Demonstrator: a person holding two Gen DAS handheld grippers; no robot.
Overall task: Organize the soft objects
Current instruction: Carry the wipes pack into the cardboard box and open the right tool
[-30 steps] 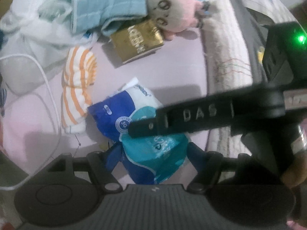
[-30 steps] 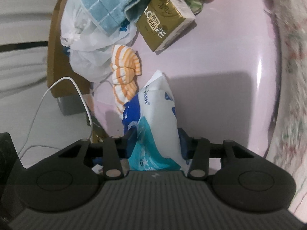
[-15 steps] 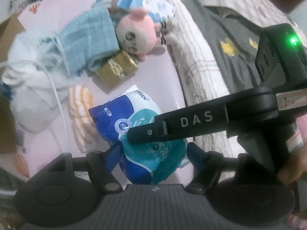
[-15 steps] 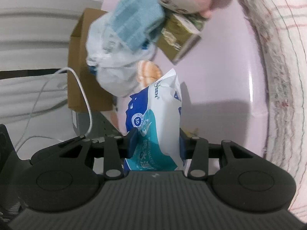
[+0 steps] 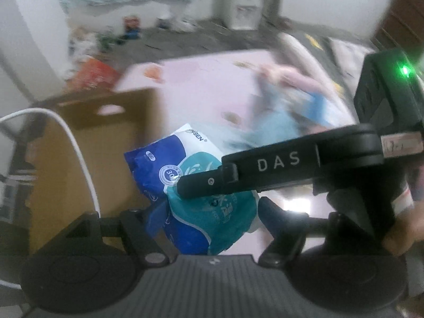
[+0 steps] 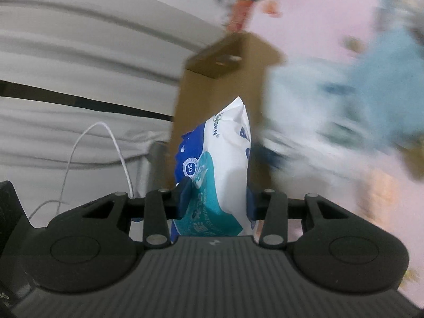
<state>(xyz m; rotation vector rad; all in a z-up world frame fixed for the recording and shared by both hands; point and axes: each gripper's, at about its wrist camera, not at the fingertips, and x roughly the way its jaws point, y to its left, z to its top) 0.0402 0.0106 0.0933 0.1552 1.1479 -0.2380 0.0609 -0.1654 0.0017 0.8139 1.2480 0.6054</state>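
Note:
A blue, teal and white wipes pack (image 5: 190, 185) is held in the air by both grippers. My left gripper (image 5: 209, 220) is shut on its lower end. My right gripper (image 6: 214, 198) is shut on the same pack (image 6: 222, 164); its finger (image 5: 278, 169) marked DAS crosses the left wrist view over the pack. The pack hangs beside an open cardboard box (image 5: 79, 148), also seen behind it in the right wrist view (image 6: 220, 84). The other soft things, a light blue towel (image 5: 275, 124) and a pink plush (image 5: 291, 79), are blurred on the pink sheet.
The pink bed sheet (image 5: 206, 79) lies right of the box. A white cable (image 5: 76, 153) loops over the box. A white wall or curtain (image 6: 79, 66) is left of the box. A cluttered floor (image 5: 185, 37) lies beyond the bed.
Both grippers lifted the wipes pack off the pink sheet and swung left towards the cardboard box. The towel, plush and gold box dropped out to the right, now blurred.

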